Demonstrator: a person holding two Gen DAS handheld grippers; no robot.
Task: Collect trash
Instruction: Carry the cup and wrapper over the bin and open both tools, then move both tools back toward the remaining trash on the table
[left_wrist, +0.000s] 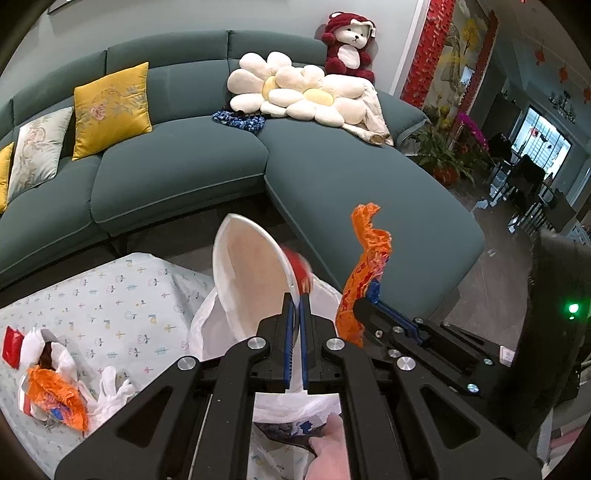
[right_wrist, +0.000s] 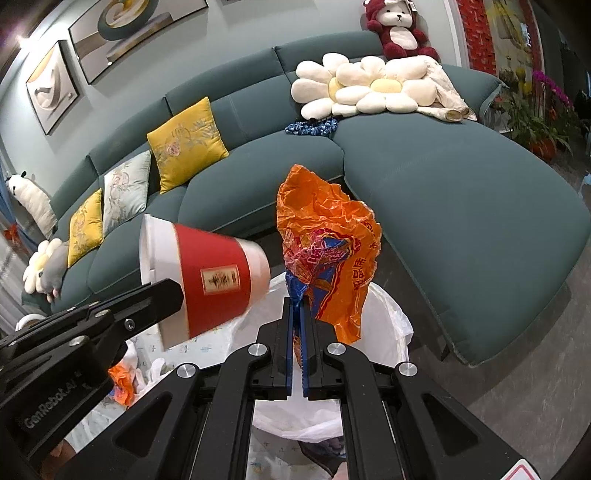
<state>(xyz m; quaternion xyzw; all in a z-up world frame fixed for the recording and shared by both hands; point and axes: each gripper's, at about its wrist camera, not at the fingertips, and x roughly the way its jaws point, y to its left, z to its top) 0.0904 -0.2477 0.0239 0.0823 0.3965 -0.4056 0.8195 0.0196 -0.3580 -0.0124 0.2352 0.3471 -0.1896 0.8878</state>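
My left gripper (left_wrist: 297, 295) jaws pinch a paper cup's (right_wrist: 210, 273) rim; my right gripper (right_wrist: 297, 304) jaws clamp an orange wrapper (right_wrist: 325, 243), both above the white trash bag (right_wrist: 384, 325). Next: release.

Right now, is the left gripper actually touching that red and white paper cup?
Touching. The left wrist view shows the left gripper shut on the cup's rim; the right wrist view shows its finger against the cup's red band.
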